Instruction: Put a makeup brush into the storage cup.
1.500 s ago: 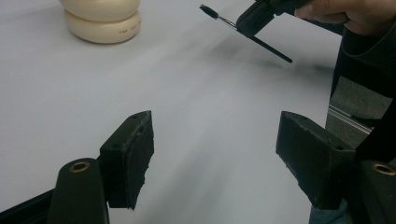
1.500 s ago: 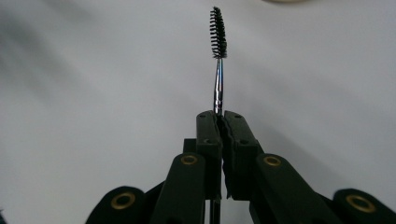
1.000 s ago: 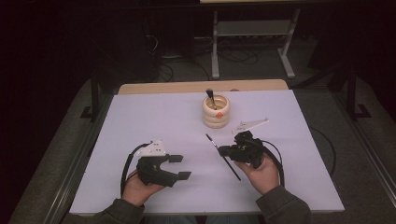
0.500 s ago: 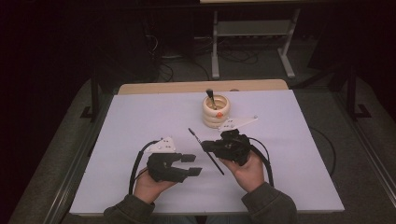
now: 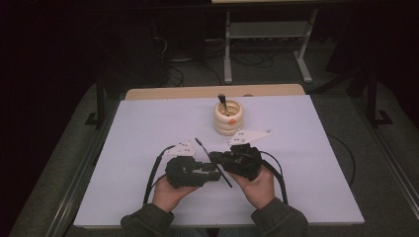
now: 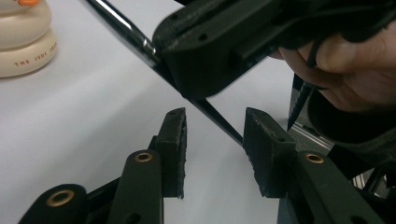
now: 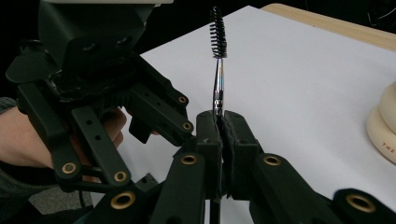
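A person sits at a white surface (image 5: 148,148) with a gripper in each hand, the two close together near its front edge; the right gripper (image 7: 219,126) has its jaws pressed together on the thin stem of a small black brush (image 7: 217,32), whose bristled tip rises above the jaws in the right gripper view; in the high view the brush (image 5: 200,144) slants across the gap between the grippers, bristles toward the far side; the left gripper (image 6: 215,140) faces the right one, its jaws spread either side of the brush's lower handle (image 6: 215,119) and just closing in, with gaps still showing at the pads; behind the grippers stands a cream ringed holder (image 5: 228,117) with a dark tool upright in it, well apart from the brush.
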`<state>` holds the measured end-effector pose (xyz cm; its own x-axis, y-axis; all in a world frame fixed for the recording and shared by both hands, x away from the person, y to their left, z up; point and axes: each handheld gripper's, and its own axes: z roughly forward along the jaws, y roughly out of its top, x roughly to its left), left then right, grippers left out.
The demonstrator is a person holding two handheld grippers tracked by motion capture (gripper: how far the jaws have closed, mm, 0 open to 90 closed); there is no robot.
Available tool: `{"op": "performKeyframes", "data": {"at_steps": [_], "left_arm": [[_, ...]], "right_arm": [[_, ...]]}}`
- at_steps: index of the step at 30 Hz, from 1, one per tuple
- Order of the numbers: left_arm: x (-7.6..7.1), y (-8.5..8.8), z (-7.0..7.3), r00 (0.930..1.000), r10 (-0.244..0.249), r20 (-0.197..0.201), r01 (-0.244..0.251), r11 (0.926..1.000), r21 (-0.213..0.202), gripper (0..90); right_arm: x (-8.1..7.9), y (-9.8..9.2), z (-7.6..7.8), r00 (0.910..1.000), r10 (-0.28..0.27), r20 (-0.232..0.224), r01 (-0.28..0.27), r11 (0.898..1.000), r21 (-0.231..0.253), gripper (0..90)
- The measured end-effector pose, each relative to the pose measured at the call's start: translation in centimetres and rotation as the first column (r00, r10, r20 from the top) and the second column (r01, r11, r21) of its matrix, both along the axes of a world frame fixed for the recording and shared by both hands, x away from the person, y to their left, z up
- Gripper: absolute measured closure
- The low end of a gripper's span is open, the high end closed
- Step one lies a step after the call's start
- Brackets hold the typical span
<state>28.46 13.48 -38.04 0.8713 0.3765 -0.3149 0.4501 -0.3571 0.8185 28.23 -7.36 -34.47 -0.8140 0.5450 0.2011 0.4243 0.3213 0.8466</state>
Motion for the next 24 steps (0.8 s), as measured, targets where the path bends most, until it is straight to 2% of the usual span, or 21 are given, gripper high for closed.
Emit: {"op": "performKeyframes", "data": {"at_steps": [2, 10, 15, 17, 18, 19, 24], "left_arm": [[0.1, -0.1, -0.1, 1.0000, 0.006, -0.004, -0.006, 1.0000, 0.003, 61.2], [0.3, 0.2, 0.0, 0.9995, 0.022, -0.021, -0.022, 0.9997, -0.011, 67.2], [0.3, 0.2, -0.1, 0.9994, 0.024, -0.025, -0.025, 0.9997, -0.009, 70.0], [0.3, 0.1, -0.2, 0.9989, 0.030, -0.035, -0.031, 0.9990, -0.031, 72.3], [0.3, 0.1, -0.2, 0.9989, 0.030, -0.035, -0.031, 0.9990, -0.031, 74.4], [0.3, 0.1, -0.2, 0.9990, 0.030, -0.031, -0.031, 0.9991, -0.028, 76.0], [0.5, 0.5, -0.3, 0.9977, 0.048, -0.049, -0.049, 0.9986, -0.021, 81.7]], "right_arm": [[-0.2, 0.1, -0.1, 1.0000, -0.008, -0.001, 0.008, 1.000, 0.001, 85.0], [-0.9, 0.5, -0.2, 0.9980, -0.028, 0.057, 0.029, 1.000, 0.000, 85.0], [-1.4, 0.6, -0.3, 0.9966, -0.043, 0.070, 0.042, 0.999, 0.013, 85.0], [-1.6, 0.8, -0.4, 0.9960, -0.046, 0.077, 0.045, 0.999, 0.006, 85.0], [-1.6, 0.8, -0.4, 0.9960, -0.046, 0.077, 0.045, 0.999, 0.006, 85.0], [-1.7, 0.9, -0.6, 0.9942, -0.048, 0.096, 0.048, 0.999, -0.002, 85.0], [-1.9, 0.8, -0.7, 0.9935, -0.048, 0.103, 0.048, 0.999, 0.003, 85.0]]}}
